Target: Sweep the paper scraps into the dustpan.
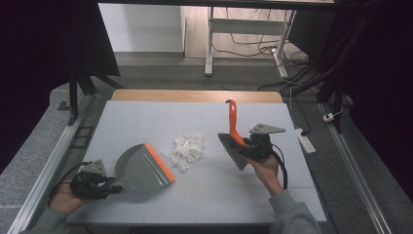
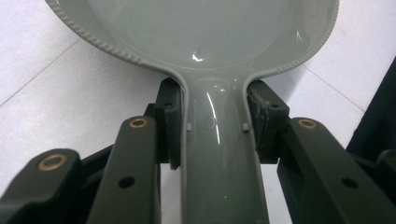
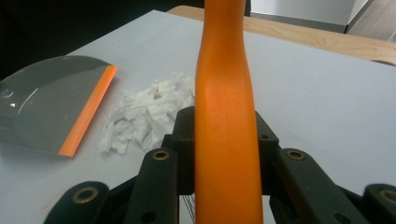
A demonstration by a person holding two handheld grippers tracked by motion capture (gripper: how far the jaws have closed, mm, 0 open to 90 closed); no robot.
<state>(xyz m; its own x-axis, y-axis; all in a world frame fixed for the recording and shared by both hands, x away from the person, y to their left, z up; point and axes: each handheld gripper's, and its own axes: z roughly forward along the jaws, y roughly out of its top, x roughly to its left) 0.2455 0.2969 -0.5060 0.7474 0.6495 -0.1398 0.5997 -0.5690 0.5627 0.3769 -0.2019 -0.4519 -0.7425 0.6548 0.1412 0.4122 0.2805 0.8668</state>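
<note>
A pale grey table top (image 1: 146,109) fills the middle of the high view, with a strip of bare wood (image 1: 195,95) along its far edge. Beyond that edge lies grey floor, then a lighter wooden floor where the white legs of another desk (image 1: 210,44) stand among loose cables. Black curtains (image 1: 44,44) hang at the far left and far right, and a white power strip (image 1: 306,139) lies on the floor to the right of the table.

Near the left corner, the left gripper (image 1: 113,185) is clamped on the handle of a grey dustpan (image 1: 141,168); in the left gripper view its pads press both sides of that handle (image 2: 219,140). The pan lies flat on the table, its orange lip (image 1: 160,162) turned toward a heap of white paper scraps (image 1: 187,148) at the table's centre — lip and scraps are just beside each other.

To the right of the scraps, the right gripper (image 1: 243,146) is closed on a hand brush (image 1: 233,146) by its orange handle (image 3: 226,140), which points toward the far side. The grey bristles (image 1: 230,148) sit near the heap — whether they touch the table cannot be told.
</note>
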